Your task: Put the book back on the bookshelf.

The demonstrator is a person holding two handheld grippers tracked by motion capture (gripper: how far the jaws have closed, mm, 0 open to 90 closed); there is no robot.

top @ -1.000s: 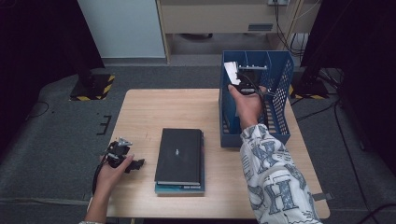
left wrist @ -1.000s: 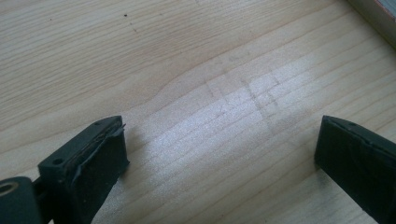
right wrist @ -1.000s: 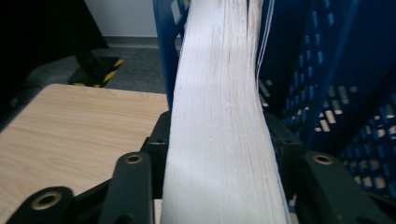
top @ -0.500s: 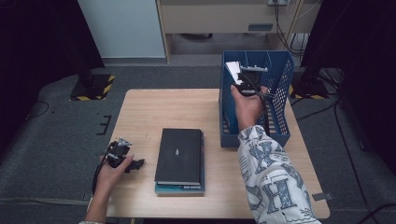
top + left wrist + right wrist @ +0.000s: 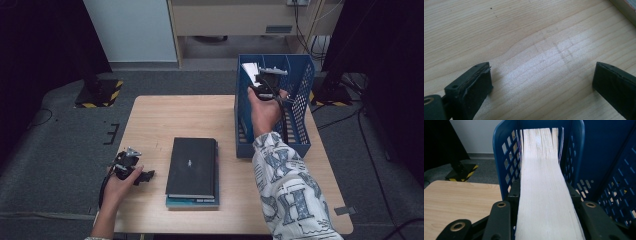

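My right gripper [image 5: 259,82] [image 5: 543,189] is held up at the near-left part of a blue perforated basket [image 5: 301,75] [image 5: 499,137], shut on a thick book [image 5: 248,67] [image 5: 541,170]. The book's white page edges face the right gripper view's camera, and it stands inside the basket's left compartment. The jaws have just been closing on this book. My left gripper [image 5: 146,176] [image 5: 541,82] rests low over the wooden table [image 5: 170,115] [image 5: 524,37] near its front left, open, with only bare wood between its jaws.
Two stacked books [image 5: 192,167], a black one on top of a teal one, lie flat at the table's front middle, just right of the left gripper. The basket stands at the table's right rear. Dark floor and stands surround the table.
The right hand has shifted the book slightly at the basket's rim. The left hand and the stacked books have not moved.
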